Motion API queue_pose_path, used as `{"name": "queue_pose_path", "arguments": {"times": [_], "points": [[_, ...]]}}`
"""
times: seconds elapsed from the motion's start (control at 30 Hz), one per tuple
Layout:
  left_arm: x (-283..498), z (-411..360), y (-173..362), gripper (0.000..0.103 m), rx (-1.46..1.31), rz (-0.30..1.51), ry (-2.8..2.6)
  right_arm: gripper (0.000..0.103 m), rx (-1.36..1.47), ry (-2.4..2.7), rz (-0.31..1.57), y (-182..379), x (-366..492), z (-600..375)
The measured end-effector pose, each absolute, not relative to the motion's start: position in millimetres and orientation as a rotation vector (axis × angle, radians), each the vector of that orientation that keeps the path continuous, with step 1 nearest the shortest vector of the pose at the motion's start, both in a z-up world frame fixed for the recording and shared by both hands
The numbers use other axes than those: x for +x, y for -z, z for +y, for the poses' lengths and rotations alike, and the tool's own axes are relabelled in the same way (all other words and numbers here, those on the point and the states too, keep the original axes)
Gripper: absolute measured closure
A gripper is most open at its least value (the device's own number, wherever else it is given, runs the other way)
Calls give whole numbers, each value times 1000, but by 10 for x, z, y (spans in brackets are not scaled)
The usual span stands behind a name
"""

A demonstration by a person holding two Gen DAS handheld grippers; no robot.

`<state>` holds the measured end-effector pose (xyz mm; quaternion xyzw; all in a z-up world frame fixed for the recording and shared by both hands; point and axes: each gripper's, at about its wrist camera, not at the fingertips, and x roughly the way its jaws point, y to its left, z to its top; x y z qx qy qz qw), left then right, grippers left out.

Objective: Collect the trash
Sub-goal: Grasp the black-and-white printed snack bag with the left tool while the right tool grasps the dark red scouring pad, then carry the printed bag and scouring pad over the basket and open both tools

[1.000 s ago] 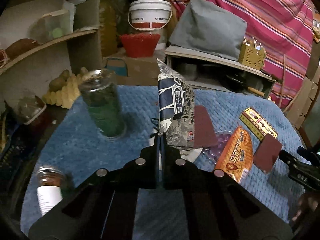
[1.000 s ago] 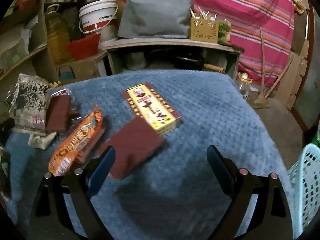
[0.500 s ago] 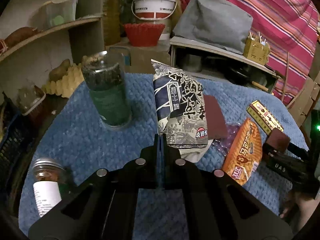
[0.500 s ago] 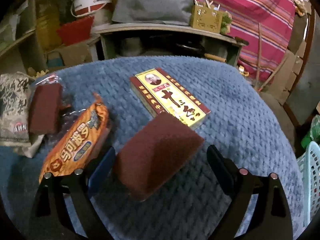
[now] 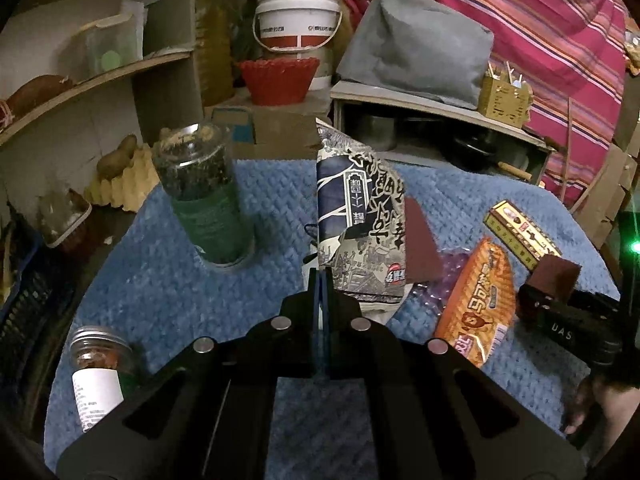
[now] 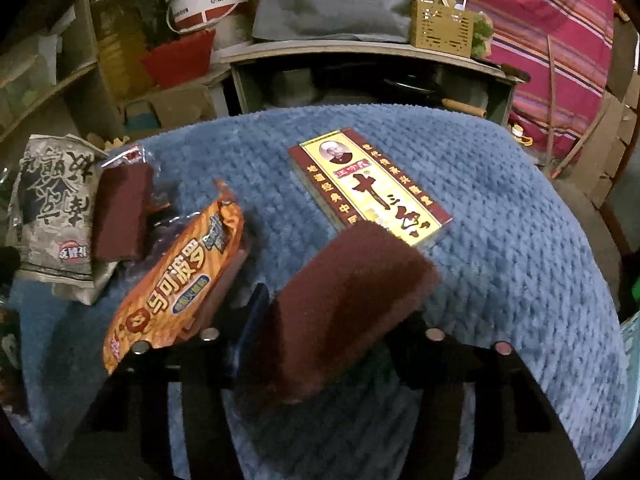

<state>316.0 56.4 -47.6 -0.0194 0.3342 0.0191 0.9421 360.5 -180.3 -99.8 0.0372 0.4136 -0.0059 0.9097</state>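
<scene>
Item: right gripper (image 6: 320, 320). Jaws closing around the maroon scouring pad (image 6: 344, 300), which is sitting between them, its near end tilted up off the blue quilted surface (image 6: 500, 200). The left blue pad is showing beside the pad's edge; whether both pads are already pressing cannot be told.

Item: left gripper (image 5: 320, 280). Pressed together, pinching the lower edge of a black-and-white printed snack bag (image 5: 360, 216), which is standing upright above the surface.

Items lying loose: an orange snack wrapper (image 6: 176, 280) just left of the scouring pad; a second maroon pad (image 6: 120, 216) beside the printed bag; a red-and-gold box (image 6: 372, 184) touching or just behind the gripped pad's far end. A tall glass jar (image 5: 204, 200) and a small labelled jar (image 5: 96, 372) are standing on the left side, probably not trash.

Handling note, as judgement: the pad is looking soft and compressible, so the jaws should be finishing their squeeze before any lifting. Keeping the grip near the pad's middle should be stopping it from pivoting or slipping out. Lifting straight up should be avoiding dragging the box or catching the orange wrapper's corner. A pale blue basket (image 6: 630, 344) is showing at the right edge, a likely place for the collected pieces. The left grip should be holding steady meanwhile, since the bag is hanging by one thin edge.
</scene>
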Motion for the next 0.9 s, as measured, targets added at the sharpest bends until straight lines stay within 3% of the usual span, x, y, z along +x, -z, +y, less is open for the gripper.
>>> {"name": "queue_pose_path", "arguments": {"times": [0.17,0.37,0.9], "points": [[3116,510,415,103,-30,664,-27,68,120,-32,830,945,3531,-1868],[3073,461,365,103,-29,651,-15,77,164,-88,810,903,3450,-1933],[3057,408,358,103,-39,652,20,86,162,-114,743,734,3258,-2212]]}}
